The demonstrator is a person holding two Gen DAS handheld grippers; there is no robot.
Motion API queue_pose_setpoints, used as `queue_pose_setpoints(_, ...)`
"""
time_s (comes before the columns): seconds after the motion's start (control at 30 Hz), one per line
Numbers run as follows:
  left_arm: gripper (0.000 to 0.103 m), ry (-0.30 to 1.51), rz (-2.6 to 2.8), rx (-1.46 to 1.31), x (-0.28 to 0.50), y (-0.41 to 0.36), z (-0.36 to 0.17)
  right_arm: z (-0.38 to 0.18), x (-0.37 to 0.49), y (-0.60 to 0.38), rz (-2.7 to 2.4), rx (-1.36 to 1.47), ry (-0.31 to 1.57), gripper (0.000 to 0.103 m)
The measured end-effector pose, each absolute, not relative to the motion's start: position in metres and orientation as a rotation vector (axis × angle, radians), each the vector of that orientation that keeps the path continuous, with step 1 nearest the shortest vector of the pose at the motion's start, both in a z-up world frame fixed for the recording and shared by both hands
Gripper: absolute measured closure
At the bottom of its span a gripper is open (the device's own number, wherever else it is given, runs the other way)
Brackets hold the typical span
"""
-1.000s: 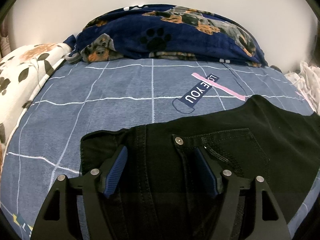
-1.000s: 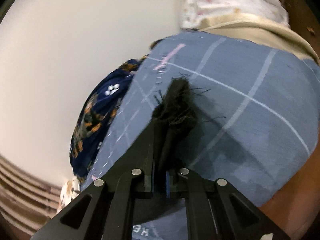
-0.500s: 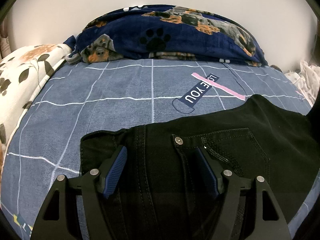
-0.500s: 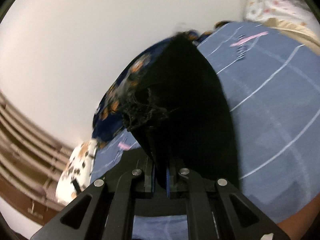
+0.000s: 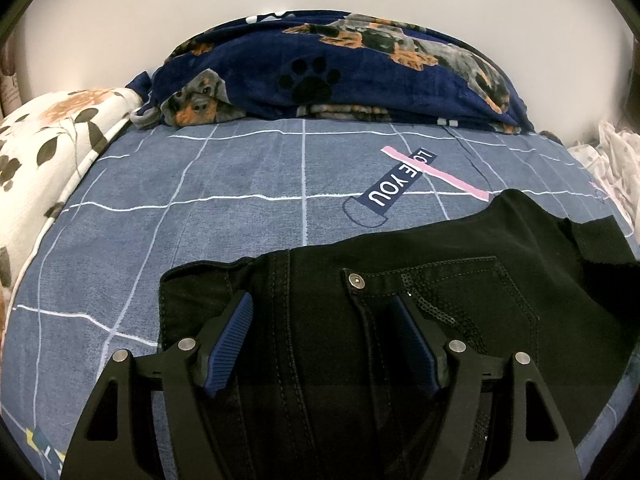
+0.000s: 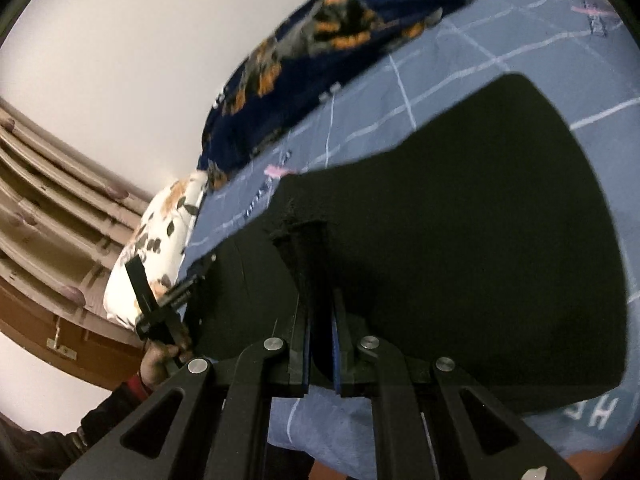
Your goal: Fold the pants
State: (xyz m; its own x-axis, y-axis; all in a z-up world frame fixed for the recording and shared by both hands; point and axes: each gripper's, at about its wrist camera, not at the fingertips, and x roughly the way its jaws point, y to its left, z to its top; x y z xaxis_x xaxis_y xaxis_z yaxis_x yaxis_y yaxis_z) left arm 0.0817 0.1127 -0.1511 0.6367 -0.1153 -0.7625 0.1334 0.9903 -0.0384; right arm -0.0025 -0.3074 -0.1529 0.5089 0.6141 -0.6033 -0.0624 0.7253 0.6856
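Over on the left edge of the bed there's a white quilt with an orange flower and dark leaf print (image 5: 48,148), bunched up against the blue-grey bedsheet with thin white grid lines (image 5: 200,200). At the head end sits a navy fleece blanket with dachshund and paw prints (image 5: 340,76), right up against the plain wall.

The black denim pants (image 5: 460,280) are spread on the sheet, waistband end toward the left, rivet and back pocket facing up. The left gripper (image 5: 320,344) hangs over that waistband with its blue ribbed pads (image 5: 230,344) spread wide, one on each side of a seam; the cloth lies between them, but I can't tell if they're pressing down on it. From the other camera you can see the person's hand (image 6: 160,356) on that tool's handle, dark sleeve behind it.

Further right, the right gripper (image 6: 320,320) is pinched nearly closed on a frayed edge of the pants, and the fabric it has hold of is lifted and draped across in a big dark sheet over the bed. A pale spotted cloth (image 5: 616,168) is heaped at the far right.
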Motion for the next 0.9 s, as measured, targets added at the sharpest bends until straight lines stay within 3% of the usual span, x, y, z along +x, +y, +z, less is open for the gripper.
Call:
queue_pose_setpoints(0.33,0.029,0.868,-0.142,0.023,0.081,0.112,-0.151,-0.141,0.000,-0.300,0.519,0.727,0.884,0.094)
queue_pose_setpoints(0.57,0.028,0.867,-0.143,0.022,0.081,0.112,-0.151,-0.176,0.002,-0.260,0.546,0.597,0.995,0.093)
queue_pose_setpoints(0.9,0.027,0.866,-0.142,0.022,0.081,0.111,-0.152,-0.179,0.003,-0.252,0.549,0.547,1.011,0.090)
